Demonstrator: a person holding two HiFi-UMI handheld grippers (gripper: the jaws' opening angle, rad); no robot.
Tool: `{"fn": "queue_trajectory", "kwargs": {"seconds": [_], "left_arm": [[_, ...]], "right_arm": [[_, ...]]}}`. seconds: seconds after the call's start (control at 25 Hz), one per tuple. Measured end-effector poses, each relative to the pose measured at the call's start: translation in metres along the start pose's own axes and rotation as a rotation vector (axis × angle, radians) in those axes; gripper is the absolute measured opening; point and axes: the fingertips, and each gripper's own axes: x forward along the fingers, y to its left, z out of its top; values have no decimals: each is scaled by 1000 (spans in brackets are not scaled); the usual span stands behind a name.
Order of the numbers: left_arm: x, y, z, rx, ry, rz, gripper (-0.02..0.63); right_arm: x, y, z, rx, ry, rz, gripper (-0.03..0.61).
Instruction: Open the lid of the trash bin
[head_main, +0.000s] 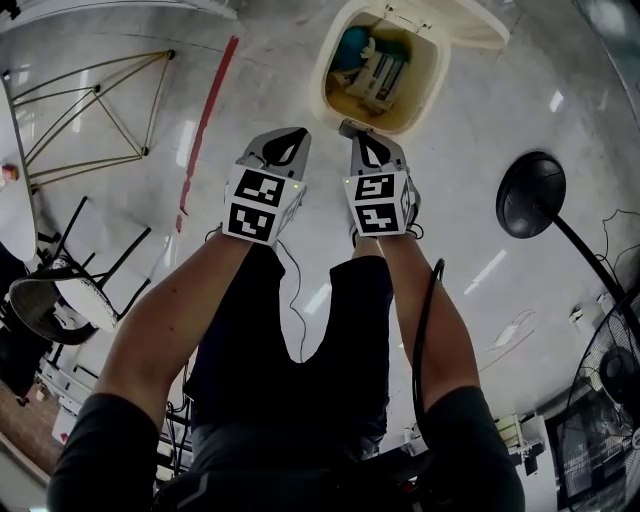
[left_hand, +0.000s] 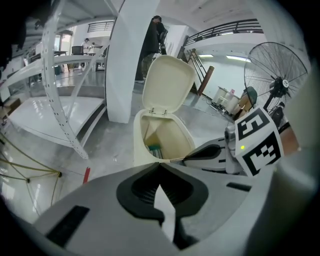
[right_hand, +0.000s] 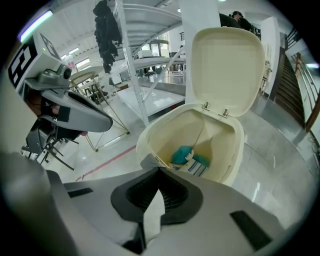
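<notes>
Standing upright on the pale floor just ahead of the person, the trash bin (head_main: 322, 82) already has its lid (head_main: 482, 26) up. The lid is hinged on the far rim and tilted back past vertical, so the mouth faces the jaws. Inside lie a teal object (head_main: 352, 45) and a striped packet (head_main: 381, 70); I can read no print on either.

The right gripper (head_main: 358, 136) is the nearer one. Its tip sits just at the bin's near rim, beside a small grey tab there that may be a latch, though I cannot be sure. Its jaws are pressed together with nothing between them. The left gripper (head_main: 289, 140) hangs beside it, a little further from the rim and off to the bin's left. Its jaws are likewise closed on nothing.

From both, the bin lies forward and slightly below, with the hinge line running crosswise on the side away from them. As I judge it, any further push on the lid would have to go away from the person, over the open mouth. The opening itself looks done, and the right gripper would be the one to reach.

Further out, a red line (head_main: 206, 118) runs along the floor to the left, next to a thin yellow wire frame (head_main: 95, 105). A fan's round black base (head_main: 531, 194) sits to the right. The only markings I can see are the black-and-white squares on the grippers' cubes. I see no brand or readable label on the bin.
</notes>
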Motion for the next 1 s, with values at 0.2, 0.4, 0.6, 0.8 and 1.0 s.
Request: {"fn": "queue_trajectory", "kwargs": {"seconds": [0.2, 0.4, 0.6, 0.8, 1.0], "left_arm": [[-13, -5, 2, 1, 0, 11, 8], [-53, -21, 24, -72, -40, 10, 8], [-104, -33, 61, -92, -82, 18, 8], [-157, -52, 130, -28, -214, 11, 8], [-223, -73, 179, 39, -279, -2, 8]], "right_arm": [[1, -1, 1, 14, -26, 56, 26], [-24, -10, 17, 42, -9, 105, 26], [-89, -12, 62, 94, -71, 83, 28], [-161, -22, 99, 131, -127, 41, 28], [-256, -11, 143, 151, -228, 30, 28]]}}
